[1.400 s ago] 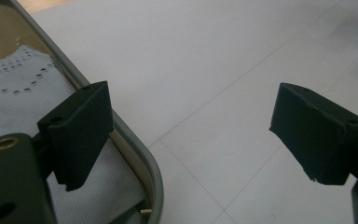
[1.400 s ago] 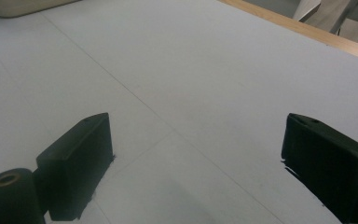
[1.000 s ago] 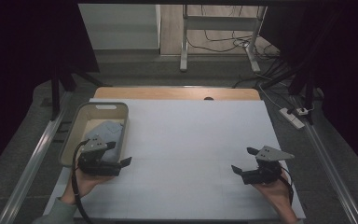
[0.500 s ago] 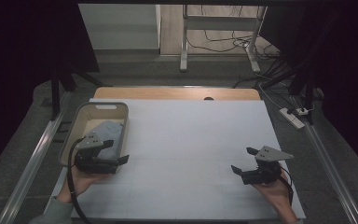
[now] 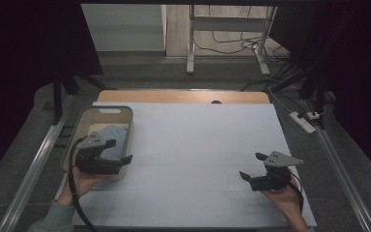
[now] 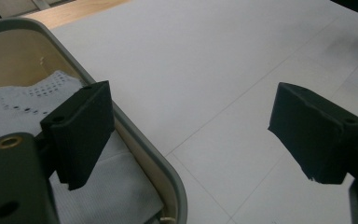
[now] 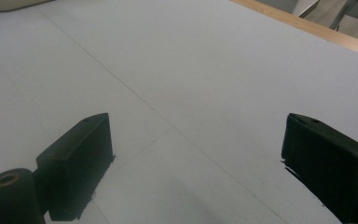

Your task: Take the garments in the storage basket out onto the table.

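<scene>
A beige plastic basket (image 5: pixel 125 113) stands at the table's left edge with a pale grey cloth (image 5: pixel 112 134) folded inside. My left gripper (image 5: pixel 121 151) hovers open over the basket's near right corner. In the left gripper view (image 6: pixel 191 116) one jaw is above the cloth (image 6: pixel 23 102), the other is above the white table, and the basket rim (image 6: pixel 144 149) runs between them. Nothing is held. My right gripper (image 5: pixel 251 165) stands open low over the table's near right part, with bare table between its jaws (image 7: pixel 196 154).
The white tabletop (image 5: pixel 198 145) ends in a wooden strip (image 5: pixel 183 96) at the far edge. Metal rails run along both sides. A power strip (image 5: pixel 303 122) and cables lie on the floor at the right. The basket's corner (image 7: pixel 4 4) lies far off in the right gripper view.
My left gripper has edged slightly left and away, further over the basket. The right gripper has stayed where it was.
</scene>
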A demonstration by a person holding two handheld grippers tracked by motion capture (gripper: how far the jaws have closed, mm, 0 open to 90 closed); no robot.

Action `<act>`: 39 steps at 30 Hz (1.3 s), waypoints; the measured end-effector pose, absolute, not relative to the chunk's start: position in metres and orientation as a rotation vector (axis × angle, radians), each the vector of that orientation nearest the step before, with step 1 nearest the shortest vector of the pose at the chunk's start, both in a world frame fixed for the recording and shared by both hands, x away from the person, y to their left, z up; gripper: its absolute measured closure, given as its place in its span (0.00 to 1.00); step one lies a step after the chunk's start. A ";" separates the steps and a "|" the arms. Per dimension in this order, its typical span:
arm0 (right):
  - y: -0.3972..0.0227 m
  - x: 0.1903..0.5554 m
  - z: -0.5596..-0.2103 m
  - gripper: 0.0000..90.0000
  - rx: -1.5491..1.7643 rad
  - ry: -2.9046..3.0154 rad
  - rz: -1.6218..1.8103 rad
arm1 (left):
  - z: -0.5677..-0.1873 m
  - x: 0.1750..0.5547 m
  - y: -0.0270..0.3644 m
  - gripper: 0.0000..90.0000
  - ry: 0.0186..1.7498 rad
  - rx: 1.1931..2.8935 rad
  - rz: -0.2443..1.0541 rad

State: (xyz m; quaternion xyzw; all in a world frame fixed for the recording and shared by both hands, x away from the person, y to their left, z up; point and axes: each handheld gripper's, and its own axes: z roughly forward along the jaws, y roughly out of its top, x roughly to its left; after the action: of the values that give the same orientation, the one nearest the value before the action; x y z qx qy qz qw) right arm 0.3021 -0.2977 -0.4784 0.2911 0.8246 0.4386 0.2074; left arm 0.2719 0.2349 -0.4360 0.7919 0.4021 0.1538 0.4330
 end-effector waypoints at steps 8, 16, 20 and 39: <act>-0.298 0.302 -0.479 0.09 0.810 2.301 1.215 | -0.435 0.278 0.235 0.16 1.002 1.986 0.377; -0.297 0.303 -0.480 0.09 0.811 2.302 1.208 | -0.431 0.285 0.235 0.16 1.002 1.990 0.379; -0.297 0.303 -0.480 0.09 0.811 2.306 1.204 | -0.431 0.289 0.238 0.16 1.011 1.988 0.379; -0.296 0.304 -0.483 0.09 0.815 2.317 1.186 | -0.430 0.316 0.246 0.16 1.060 1.967 0.366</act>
State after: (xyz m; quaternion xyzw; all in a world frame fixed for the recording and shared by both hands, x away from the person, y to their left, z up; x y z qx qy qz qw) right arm 0.3043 -0.2959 -0.4825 0.2925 0.8312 0.4257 0.2056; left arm 0.3157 0.2458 -0.4296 0.7864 0.4240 0.1465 0.4247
